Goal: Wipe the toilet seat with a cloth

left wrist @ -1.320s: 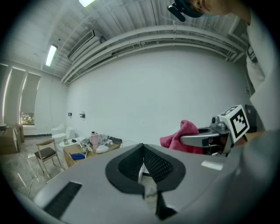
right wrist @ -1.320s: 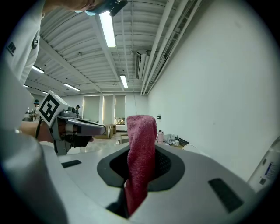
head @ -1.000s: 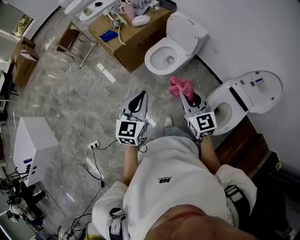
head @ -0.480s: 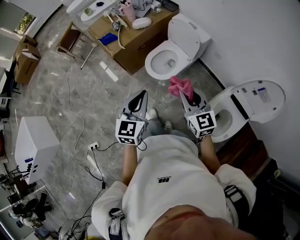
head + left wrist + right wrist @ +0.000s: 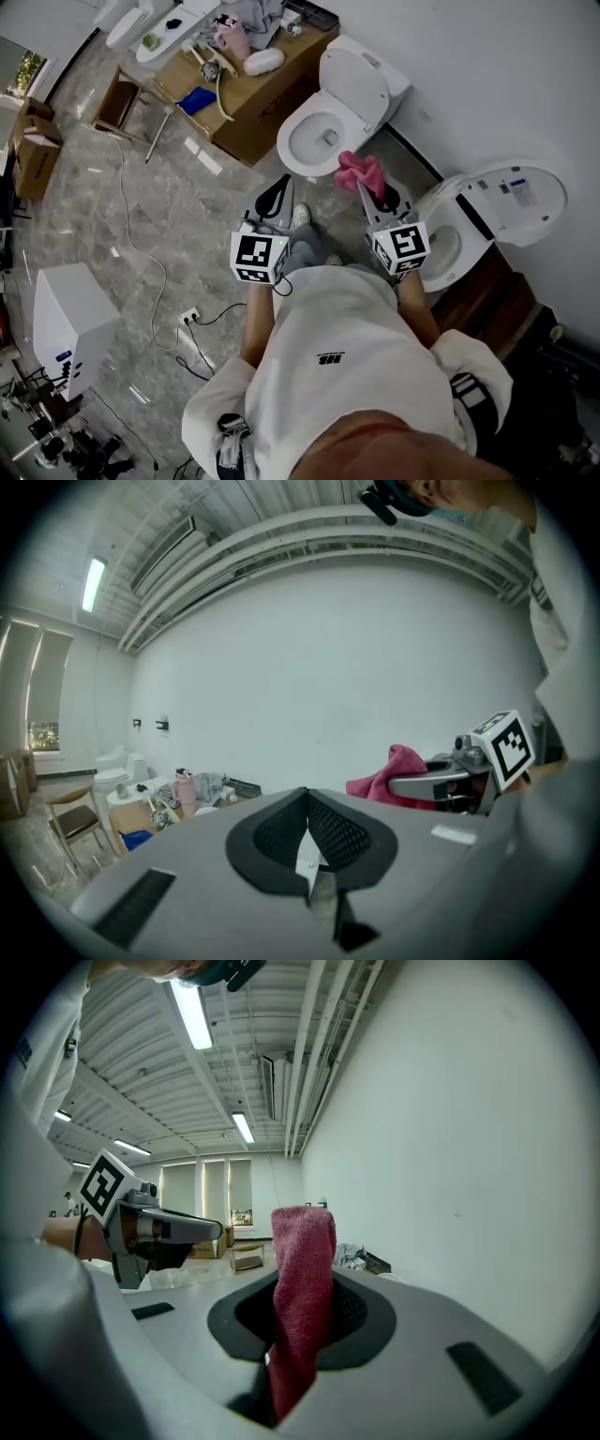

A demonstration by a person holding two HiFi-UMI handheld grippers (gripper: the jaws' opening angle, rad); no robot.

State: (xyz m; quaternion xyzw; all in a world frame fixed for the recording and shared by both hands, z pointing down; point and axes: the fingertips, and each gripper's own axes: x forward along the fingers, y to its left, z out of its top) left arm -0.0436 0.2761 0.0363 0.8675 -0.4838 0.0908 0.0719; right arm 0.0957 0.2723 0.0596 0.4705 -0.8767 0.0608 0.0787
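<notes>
A pink cloth (image 5: 359,172) hangs from my right gripper (image 5: 368,193), which is shut on it; in the right gripper view the cloth (image 5: 302,1288) stands up between the jaws. My left gripper (image 5: 273,200) is shut and holds nothing, its jaws pressed together (image 5: 306,797). Both are held at chest height above the floor. A white toilet (image 5: 292,155) with its lid up stands just beyond the cloth. A second white toilet (image 5: 469,255), its seat and lid (image 5: 514,195) raised, is to the right of my right gripper.
A cardboard box (image 5: 272,89) loaded with bottles and clutter sits left of the far toilet. A white cabinet (image 5: 70,319) stands at the left. Cables (image 5: 141,239) and a power strip (image 5: 187,316) lie on the grey marble floor. A white wall runs along the right.
The person has stepped forward: both toilets and the box have drawn nearer, and a shoe shows between the grippers. The grippers hold the same pose, cloth still gripped.
</notes>
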